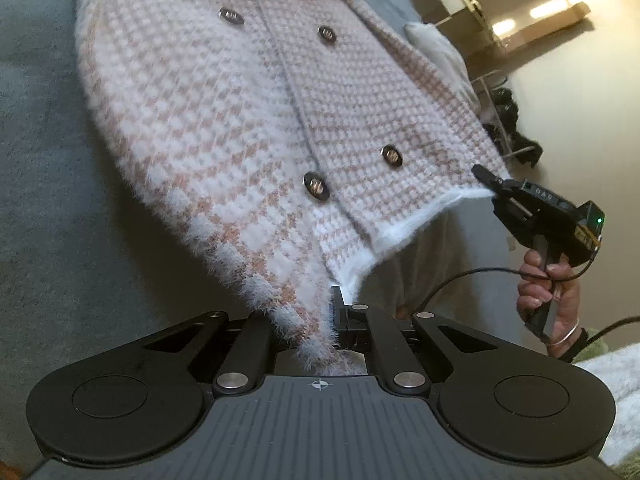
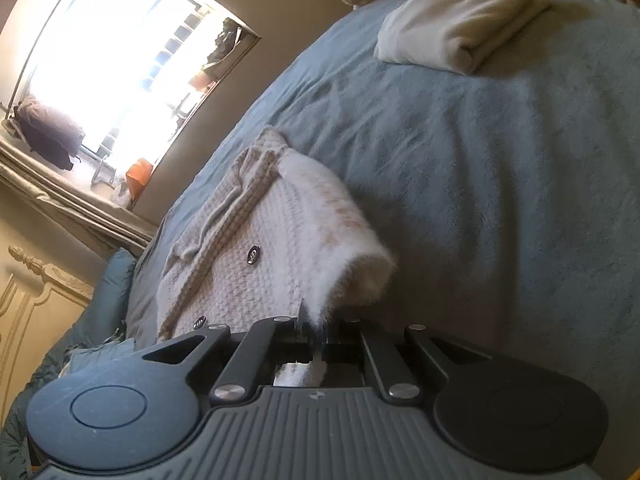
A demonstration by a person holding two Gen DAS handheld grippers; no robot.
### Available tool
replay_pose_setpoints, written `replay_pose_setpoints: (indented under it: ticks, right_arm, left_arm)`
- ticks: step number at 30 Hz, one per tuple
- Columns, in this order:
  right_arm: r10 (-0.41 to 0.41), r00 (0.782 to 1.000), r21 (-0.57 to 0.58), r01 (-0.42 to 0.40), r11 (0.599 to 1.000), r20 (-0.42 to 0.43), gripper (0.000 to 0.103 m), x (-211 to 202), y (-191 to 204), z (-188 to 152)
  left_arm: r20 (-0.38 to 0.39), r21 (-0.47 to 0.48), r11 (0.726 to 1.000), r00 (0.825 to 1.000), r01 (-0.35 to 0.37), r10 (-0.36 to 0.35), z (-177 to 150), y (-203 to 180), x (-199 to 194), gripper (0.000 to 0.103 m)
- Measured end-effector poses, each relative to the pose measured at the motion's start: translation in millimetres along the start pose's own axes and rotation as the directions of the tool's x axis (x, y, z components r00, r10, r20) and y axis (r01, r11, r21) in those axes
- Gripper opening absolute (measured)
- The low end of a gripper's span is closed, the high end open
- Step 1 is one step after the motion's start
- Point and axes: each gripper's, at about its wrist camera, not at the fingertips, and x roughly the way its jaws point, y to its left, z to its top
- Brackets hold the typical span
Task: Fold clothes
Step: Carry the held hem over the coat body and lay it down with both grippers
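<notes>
One fuzzy pink-and-white cardigan (image 1: 248, 120) lies on the one bed (image 2: 500, 168). Four metal buttons show on its front from the left wrist view: two higher up (image 1: 231, 16) (image 1: 327, 34) and two nearer the hem (image 1: 392, 156) (image 1: 316, 186). There is one folded cream garment (image 2: 460, 20) further up the bed. Two grippers are here, the left gripper (image 1: 336, 312) and the right gripper (image 1: 486, 174), and one hand (image 1: 548, 296) is visible.
</notes>
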Motion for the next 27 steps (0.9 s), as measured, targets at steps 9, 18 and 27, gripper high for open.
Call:
replay_pose_setpoints:
  ticks: [9,18,27]
  right_arm:
    - [0.060,0.998,-0.159,-0.058,0.986,0.010,0.003,15,45,42]
    - [0.124,0.992,-0.250,-0.112,0.962,0.034,0.003,58,93,97]
    - [0.126,0.991,-0.230,-0.110,0.967,0.053,0.003,145,121,147]
  left_arm:
    - [0.178,-0.025,0.998,0.983,0.053,-0.047,38,-5,-38,0.004]
    - [0.370,-0.053,0.999,0.929,0.006,0.014,104,2,-57,0.004]
    - [0.483,-0.174,0.984,0.867,-0.043,0.123,167,44,-66,0.005]
